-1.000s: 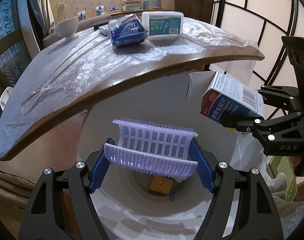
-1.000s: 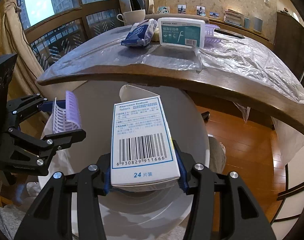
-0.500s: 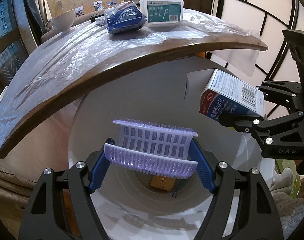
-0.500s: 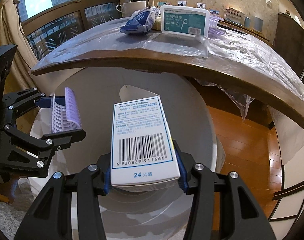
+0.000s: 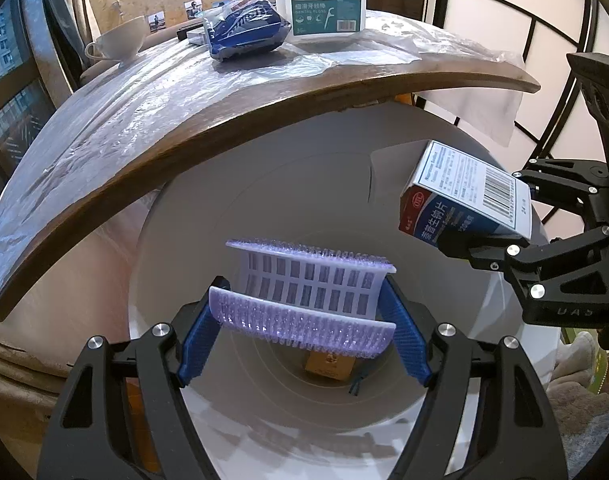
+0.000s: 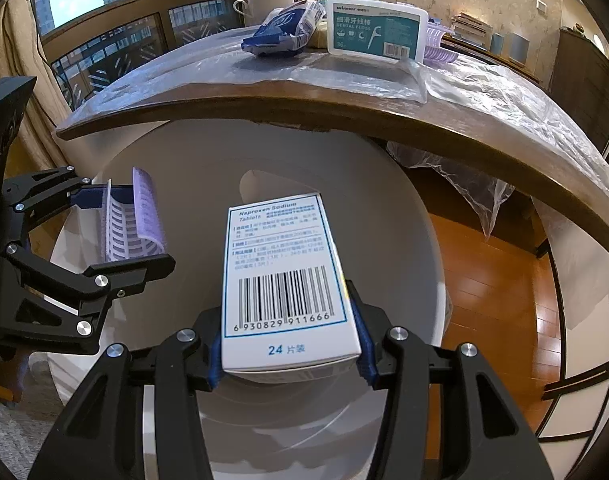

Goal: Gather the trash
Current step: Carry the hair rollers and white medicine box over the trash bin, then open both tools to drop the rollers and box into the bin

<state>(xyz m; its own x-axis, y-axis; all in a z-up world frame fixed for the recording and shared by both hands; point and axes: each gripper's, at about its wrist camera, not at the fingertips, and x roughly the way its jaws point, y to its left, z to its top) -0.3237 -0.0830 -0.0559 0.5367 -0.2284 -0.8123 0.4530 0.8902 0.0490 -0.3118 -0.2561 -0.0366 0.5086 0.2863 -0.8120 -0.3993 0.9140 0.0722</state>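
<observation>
I am lowering both claws, since a second ago, toward the white bin (image 5: 384, 432) below the tabletop (image 5: 144, 128), left claw (image 5: 304, 320) gripping the purple plastic strip (image 5: 308, 292), right claw (image 6: 288, 356) gripping the tablet box (image 6: 280, 272), release pending

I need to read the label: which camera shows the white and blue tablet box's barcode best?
The right wrist view: the white and blue tablet box faces it, barcode digits legible, in the right gripper. The left wrist view shows it obliquely, barcode skewed.

Bin (image 5: 384, 208) contents partly hidden
</observation>
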